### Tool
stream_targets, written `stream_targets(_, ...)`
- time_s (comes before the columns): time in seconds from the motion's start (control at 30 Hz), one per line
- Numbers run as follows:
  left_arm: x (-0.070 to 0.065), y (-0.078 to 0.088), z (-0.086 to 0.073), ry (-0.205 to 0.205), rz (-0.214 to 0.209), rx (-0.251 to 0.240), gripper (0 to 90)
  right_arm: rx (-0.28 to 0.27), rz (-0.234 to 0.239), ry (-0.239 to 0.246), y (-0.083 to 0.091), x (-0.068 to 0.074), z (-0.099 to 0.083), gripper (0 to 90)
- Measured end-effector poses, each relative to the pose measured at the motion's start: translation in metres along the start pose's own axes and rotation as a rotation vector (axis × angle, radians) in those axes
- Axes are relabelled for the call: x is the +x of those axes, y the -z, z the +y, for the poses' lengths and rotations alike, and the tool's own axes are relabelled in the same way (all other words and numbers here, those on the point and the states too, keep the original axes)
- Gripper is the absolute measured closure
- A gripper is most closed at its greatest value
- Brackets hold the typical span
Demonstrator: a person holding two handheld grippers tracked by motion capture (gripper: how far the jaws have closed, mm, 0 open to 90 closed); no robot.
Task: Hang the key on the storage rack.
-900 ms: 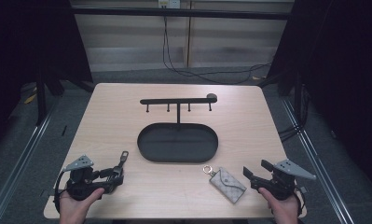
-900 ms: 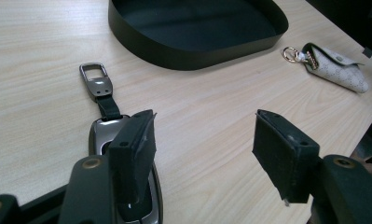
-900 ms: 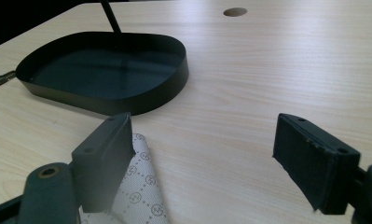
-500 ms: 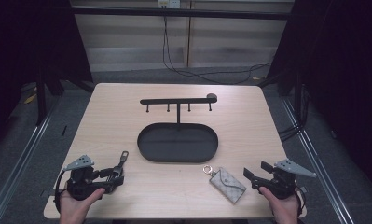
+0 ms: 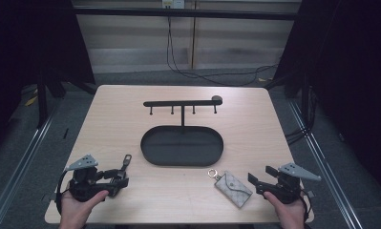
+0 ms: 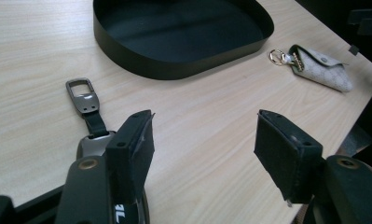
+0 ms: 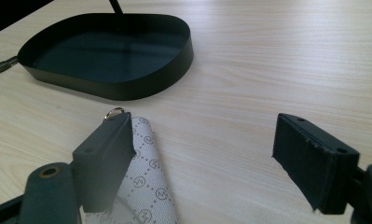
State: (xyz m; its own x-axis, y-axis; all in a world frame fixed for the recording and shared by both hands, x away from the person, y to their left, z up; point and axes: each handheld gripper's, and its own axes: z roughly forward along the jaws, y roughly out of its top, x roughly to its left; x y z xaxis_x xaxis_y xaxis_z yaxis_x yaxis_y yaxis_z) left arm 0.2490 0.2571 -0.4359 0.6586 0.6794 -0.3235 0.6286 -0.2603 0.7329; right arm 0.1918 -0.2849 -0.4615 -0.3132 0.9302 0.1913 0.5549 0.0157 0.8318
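Observation:
A black key fob (image 5: 126,162) with a strap and metal clip lies on the table just ahead of my left gripper (image 5: 121,179). In the left gripper view the key fob (image 6: 84,96) lies beside the left jaw, which partly hides it, and my left gripper (image 6: 204,140) is open around bare table. A grey patterned key pouch (image 5: 232,187) with a gold ring lies just left of my right gripper (image 5: 259,174). In the right gripper view the pouch (image 7: 148,184) lies by the left jaw, and my right gripper (image 7: 202,144) is open with nothing between its jaws.
A black oval tray (image 5: 152,160) stands mid-table, with a black hook rack (image 5: 182,103) rising behind it. The tray's wall (image 6: 174,70) (image 7: 123,88) lies ahead of both grippers. The table's front edge runs close under both hands.

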Motion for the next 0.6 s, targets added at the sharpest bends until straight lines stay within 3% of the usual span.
stream_targets(0.27,0.003,-0.008,0.011,-0.012,0.028,0.032,39.3,0.009,0.002,0.039,-0.001,0.004,0.000,19.9)
stream_targets(0.3,0.002,-0.010,0.013,-0.018,0.058,0.047,39.3,0.012,0.000,0.040,-0.002,0.004,0.000,19.6)
stream_targets(0.4,0.000,-0.012,0.018,-0.019,0.049,0.079,39.6,0.020,0.022,0.048,-0.003,0.006,0.000,19.3)
stream_targets(0.43,-0.002,-0.013,0.020,-0.023,0.066,0.081,39.7,0.022,0.022,0.056,-0.003,0.006,0.000,19.2)
stream_targets(0.6,0.000,-0.016,0.034,-0.040,0.081,0.118,40.2,0.020,0.024,0.045,-0.003,0.005,0.000,18.0)
